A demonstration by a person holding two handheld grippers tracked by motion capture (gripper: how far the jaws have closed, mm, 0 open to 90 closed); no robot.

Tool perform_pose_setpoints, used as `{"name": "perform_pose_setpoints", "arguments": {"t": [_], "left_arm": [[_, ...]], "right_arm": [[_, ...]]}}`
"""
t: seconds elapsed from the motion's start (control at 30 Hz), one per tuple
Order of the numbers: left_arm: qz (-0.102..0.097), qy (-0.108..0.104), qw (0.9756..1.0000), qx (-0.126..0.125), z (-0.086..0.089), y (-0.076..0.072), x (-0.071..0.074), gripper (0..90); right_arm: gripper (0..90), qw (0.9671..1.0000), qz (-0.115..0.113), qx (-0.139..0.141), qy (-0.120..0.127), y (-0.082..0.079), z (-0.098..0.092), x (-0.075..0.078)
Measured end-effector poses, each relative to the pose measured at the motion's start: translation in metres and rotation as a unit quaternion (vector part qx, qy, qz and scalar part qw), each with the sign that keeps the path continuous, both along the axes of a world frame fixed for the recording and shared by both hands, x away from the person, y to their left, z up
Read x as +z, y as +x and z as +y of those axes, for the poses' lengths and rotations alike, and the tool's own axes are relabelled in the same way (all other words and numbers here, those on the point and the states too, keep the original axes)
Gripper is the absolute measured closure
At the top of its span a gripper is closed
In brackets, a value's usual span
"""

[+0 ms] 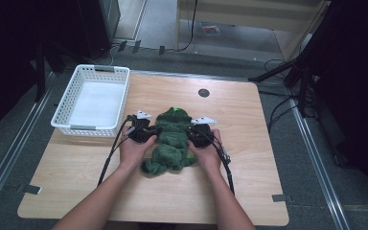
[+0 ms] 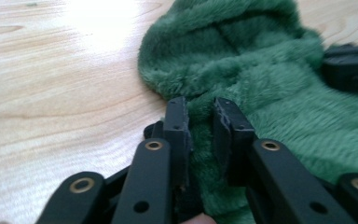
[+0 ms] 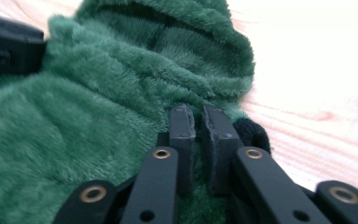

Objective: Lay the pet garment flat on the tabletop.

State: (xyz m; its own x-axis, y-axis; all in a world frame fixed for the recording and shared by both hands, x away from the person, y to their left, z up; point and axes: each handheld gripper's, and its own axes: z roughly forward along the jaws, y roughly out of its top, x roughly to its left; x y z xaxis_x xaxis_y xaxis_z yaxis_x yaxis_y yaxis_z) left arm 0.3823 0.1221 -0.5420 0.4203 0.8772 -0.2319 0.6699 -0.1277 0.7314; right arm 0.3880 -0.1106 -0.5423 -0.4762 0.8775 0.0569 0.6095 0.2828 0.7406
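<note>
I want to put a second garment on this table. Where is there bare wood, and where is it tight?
Bare wood lies right of the green fleece garment out to the table edge, along the near edge beside the forearms, and at the far edge around the dark round hole. It is crowded mid-table, where both hand-held grippers pinch the garment, and far left at the white basket.

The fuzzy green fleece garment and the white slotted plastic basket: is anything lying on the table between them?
In the high view, just the left gripper clamping the fuzzy green fleece garment; otherwise bare wood up to the white slotted plastic basket.

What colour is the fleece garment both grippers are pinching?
Dark green, plain; the fleece garment shows best in the right gripper view.
</note>
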Motion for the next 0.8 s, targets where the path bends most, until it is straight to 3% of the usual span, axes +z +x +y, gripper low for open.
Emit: {"name": "perform_pose_setpoints", "arguments": {"t": [0.03, 0.07, 0.1, 0.17, 0.33, 0.4, 0.47, 0.5, 0.6, 0.67, 0.8], "left_arm": [[0.000, 0.000, 1.0000, 0.000, 0.000, 0.000, 0.000, 74.5], [-0.028, 0.006, 0.9996, 0.002, 0.001, -0.008, 0.008, 70.8], [-0.040, 0.009, 0.9992, 0.000, 0.001, -0.011, 0.012, 68.7], [-0.048, 0.013, 0.9988, -0.003, 0.005, -0.018, 0.017, 66.8], [-0.036, 0.001, 0.9993, -0.010, 0.016, -0.032, 0.015, 63.9], [-0.030, -0.010, 0.9994, -0.013, 0.027, -0.048, 0.012, 63.7], [-0.029, -0.018, 0.9993, -0.012, 0.031, -0.054, 0.011, 63.5], [-0.028, -0.030, 0.9991, -0.014, 0.038, -0.066, 0.011, 63.2], [-0.026, -0.043, 0.9985, -0.023, 0.045, -0.086, 0.010, 62.5], [-0.023, -0.046, 0.9981, -0.035, 0.046, -0.098, 0.009, 62.0], [-0.019, -0.039, 0.9976, -0.054, 0.040, -0.115, 0.003, 61.5]], "right_arm": [[81.8, 1.0000, 0.000, 0.000, 0.000, 0.000, 0.000, 0.000], [73.7, 0.9997, 0.000, 0.006, 0.022, -0.003, -0.003, 0.000], [71.0, 0.9995, -0.008, 0.015, 0.028, -0.006, -0.004, 0.001], [68.9, 0.9991, -0.021, 0.018, 0.030, -0.012, -0.005, 0.003], [66.9, 0.9976, -0.049, 0.034, 0.034, -0.032, -0.001, 0.017], [65.7, 0.9966, -0.054, 0.048, 0.039, -0.041, 0.003, 0.023], [65.3, 0.9962, -0.053, 0.057, 0.040, -0.045, 0.005, 0.025], [64.5, 0.9950, -0.049, 0.076, 0.043, -0.055, 0.011, 0.032], [63.3, 0.9930, -0.052, 0.098, 0.041, -0.067, 0.021, 0.040], [62.3, 0.9921, -0.060, 0.103, 0.039, -0.074, 0.028, 0.044], [59.0, 0.9896, -0.048, 0.128, 0.045, -0.084, 0.045, 0.045]]}}
